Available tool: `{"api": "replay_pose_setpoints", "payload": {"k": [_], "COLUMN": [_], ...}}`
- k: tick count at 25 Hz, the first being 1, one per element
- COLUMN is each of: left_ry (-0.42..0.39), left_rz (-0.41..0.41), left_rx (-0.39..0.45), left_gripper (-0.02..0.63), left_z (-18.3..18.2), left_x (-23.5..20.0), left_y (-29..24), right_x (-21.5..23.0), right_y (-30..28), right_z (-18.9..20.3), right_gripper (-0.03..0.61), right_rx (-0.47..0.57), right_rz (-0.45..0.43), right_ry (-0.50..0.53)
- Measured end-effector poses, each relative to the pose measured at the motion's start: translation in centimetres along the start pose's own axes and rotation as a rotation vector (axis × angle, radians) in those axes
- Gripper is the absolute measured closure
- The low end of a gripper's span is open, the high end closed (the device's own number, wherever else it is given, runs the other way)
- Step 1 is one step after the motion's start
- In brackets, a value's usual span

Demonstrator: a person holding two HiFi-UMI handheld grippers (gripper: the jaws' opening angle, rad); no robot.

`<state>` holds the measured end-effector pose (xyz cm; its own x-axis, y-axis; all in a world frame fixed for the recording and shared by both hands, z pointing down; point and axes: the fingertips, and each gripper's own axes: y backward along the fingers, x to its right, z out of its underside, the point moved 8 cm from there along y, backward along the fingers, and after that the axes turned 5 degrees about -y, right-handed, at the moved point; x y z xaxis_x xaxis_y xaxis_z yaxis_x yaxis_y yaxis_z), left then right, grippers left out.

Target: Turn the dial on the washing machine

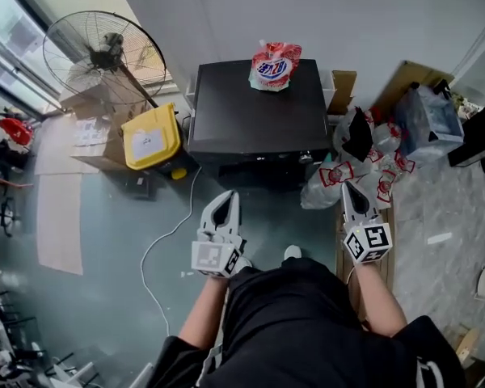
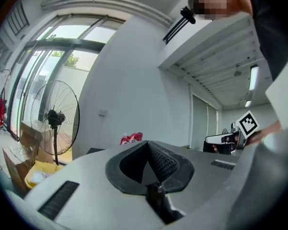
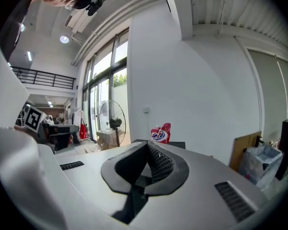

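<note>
Head view: the washing machine (image 1: 259, 107) stands against the wall, its dark top facing the camera with a red detergent pouch (image 1: 275, 65) at the back edge; the dial itself shows in no view, the front panel lying foreshortened below the top's near edge, so its setting cannot be read.

The left gripper (image 1: 225, 197) and right gripper (image 1: 349, 187) hang side by side near the person's body, well apart from the machine; both are clenched on nothing, as each gripper view confirms.

Judgement: this stance fits either an approach to the dial or a withdrawal from it. Should a turn be due, one gripper must come round to the front panel, part its jaws, seat squarely on the knob, then roll steadily.

Pedestal fan (image 1: 105, 55) and yellow bin (image 1: 151, 136) stand left; plastic bags (image 1: 347, 175) right.
</note>
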<state>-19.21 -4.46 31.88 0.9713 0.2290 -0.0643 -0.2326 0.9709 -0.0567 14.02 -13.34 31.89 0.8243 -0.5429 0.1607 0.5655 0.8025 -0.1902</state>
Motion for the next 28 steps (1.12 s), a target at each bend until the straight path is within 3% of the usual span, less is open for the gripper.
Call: {"api": "replay_pose_setpoints", "payload": {"k": [4,12,28], "left_ry": [-0.039,-0.017,-0.025], "left_rz": [0.008,-0.021,-0.069], "left_rx": [0.022,0.018,-0.001], "left_gripper": [0.611,0.612,0.612], "left_z": [-2.0,-2.8,-2.3], "left_x": [-2.3,-5.7,-1.5], "left_y": [-0.3,-0.9,-1.0], "right_x": [-2.2,-4.3,-1.3], "right_y": [-2.0,-4.5,-3.6], "right_z": [-1.3,-2.8,-3.1], "right_gripper": [0.578,0.580,0.580], "right_rx": [0.026,0.050,0.041], "right_rz": [0.026,0.071,-0.004], "right_ry": [0.010,0.036,0.039]}}
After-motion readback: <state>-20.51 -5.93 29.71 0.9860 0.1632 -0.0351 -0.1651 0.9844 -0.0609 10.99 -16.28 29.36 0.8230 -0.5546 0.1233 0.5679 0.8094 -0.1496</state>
